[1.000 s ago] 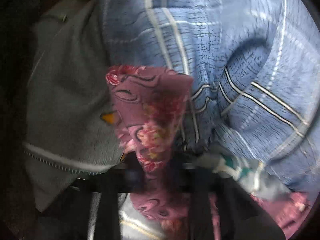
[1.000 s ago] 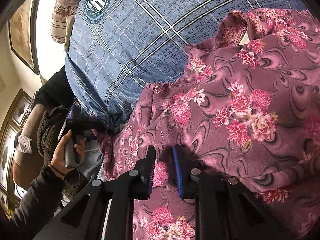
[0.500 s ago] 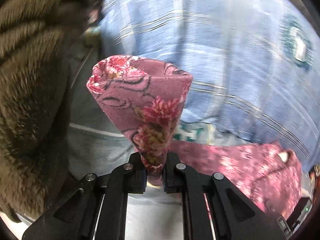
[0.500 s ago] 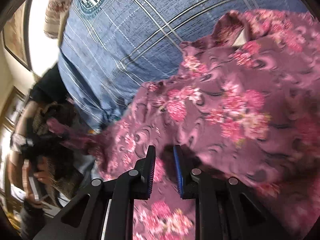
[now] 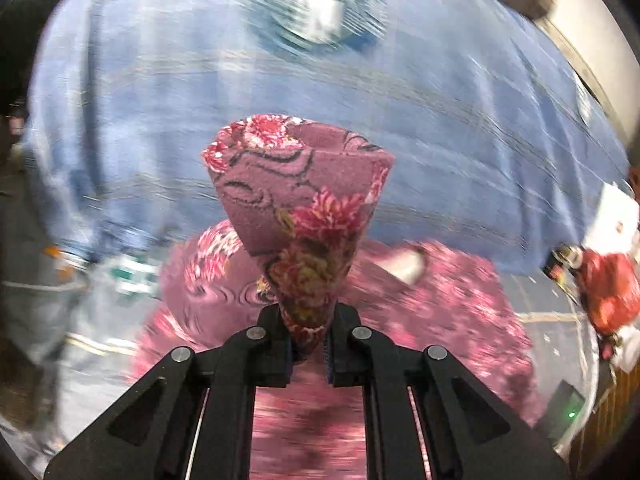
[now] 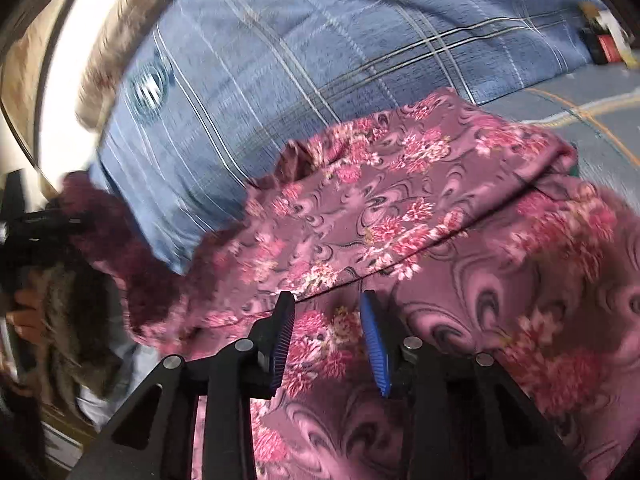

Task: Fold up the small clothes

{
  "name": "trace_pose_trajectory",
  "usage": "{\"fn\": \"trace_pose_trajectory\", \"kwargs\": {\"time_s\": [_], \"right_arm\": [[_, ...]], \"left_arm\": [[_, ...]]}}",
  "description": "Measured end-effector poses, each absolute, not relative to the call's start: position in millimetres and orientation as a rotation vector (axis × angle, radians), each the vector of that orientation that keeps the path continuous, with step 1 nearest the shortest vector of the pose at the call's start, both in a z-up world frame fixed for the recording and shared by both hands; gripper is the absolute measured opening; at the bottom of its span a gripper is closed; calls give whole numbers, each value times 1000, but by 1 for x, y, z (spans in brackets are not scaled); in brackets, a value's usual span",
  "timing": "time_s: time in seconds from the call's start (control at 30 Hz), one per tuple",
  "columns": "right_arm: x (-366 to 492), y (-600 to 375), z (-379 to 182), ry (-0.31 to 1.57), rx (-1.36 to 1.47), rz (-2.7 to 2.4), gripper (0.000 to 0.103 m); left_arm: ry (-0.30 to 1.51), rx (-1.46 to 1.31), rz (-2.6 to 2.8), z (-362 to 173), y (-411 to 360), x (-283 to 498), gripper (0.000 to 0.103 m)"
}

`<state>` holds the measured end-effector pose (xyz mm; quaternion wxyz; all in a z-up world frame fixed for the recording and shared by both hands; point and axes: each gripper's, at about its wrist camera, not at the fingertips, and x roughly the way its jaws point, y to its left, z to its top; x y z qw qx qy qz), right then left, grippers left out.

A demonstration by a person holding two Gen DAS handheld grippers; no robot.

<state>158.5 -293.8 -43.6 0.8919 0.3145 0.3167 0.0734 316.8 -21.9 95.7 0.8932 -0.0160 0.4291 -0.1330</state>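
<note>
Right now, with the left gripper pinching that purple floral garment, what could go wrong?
1. The left gripper holds only a narrow bunched corner of the purple floral garment; a tug might pull it free.
2. The right gripper is open over the cloth, so the garment could drag across the blue plaid bedding instead of folding.

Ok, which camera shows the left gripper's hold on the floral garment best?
The left wrist view: the left gripper pinches a cone of floral garment up close. The right wrist view shows that gripper only small and blurred at its left edge.
</note>
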Motion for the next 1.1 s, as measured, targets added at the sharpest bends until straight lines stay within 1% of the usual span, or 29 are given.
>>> {"fn": "trace_pose_trajectory", "kwargs": {"time_s": [0.07, 0.17, 0.23, 0.3, 0.37, 0.4, 0.43, 0.47, 0.5, 0.53, 0.6, 0.7, 0.73, 0.77, 0.83, 0.93, 0.97, 1.0, 1.03, 1.1], "right_arm": [[160, -293, -44, 659, 643, 155, 36], [160, -295, -46, 649, 660, 170, 36], [158, -298, -47, 639, 680, 183, 36], [156, -299, -49, 635, 687, 188, 36], [156, -299, -49, 635, 685, 188, 36], [156, -299, -49, 635, 685, 189, 37], [156, -299, -49, 636, 688, 192, 37], [156, -300, -49, 636, 691, 194, 37], [156, -301, -49, 640, 696, 196, 37], [158, -301, -48, 651, 698, 191, 36], [164, -298, -43, 693, 687, 174, 38], [180, -291, -26, 676, 678, 192, 41], [186, -288, -24, 685, 667, 191, 43], [194, -286, -23, 694, 670, 184, 49], [211, -282, -27, 716, 716, 194, 50], [232, -270, -35, 764, 740, 195, 50], [236, -264, -34, 780, 698, 186, 36], [241, -258, -31, 798, 634, 165, 4], [245, -253, -24, 815, 563, 161, 5], [239, -265, -7, 741, 564, 157, 5]], "left_arm": [[942, -23, -325, 75, -56, 316, 9], [1060, -24, -360, 31, -95, 317, 10], [1147, -6, -365, 3, -112, 317, 24], [1196, 12, -363, -11, -120, 316, 26], [1189, -2, -399, -7, -113, 307, 30], [1168, -26, -429, 2, -105, 301, 36], [1146, -57, -449, 10, -93, 296, 45], [1117, -96, -462, 17, -78, 290, 51], [1082, -139, -465, 24, -61, 283, 62], [1043, -175, -452, 28, -43, 274, 66], [1005, -212, -416, 26, -4, 267, 66], [1036, -322, -356, -6, 48, 271, 66], [1053, -349, -348, -18, 52, 274, 65], [1072, -381, -341, -29, 60, 278, 65], [1092, -434, -358, -44, 65, 281, 64], [1088, -439, -373, -52, 66, 282, 64], [1084, -440, -380, -52, 68, 282, 64], [1080, -442, -386, -51, 70, 282, 64], [1079, -453, -392, -50, 74, 283, 64], [1081, -475, -403, -53, 78, 282, 65]]}}
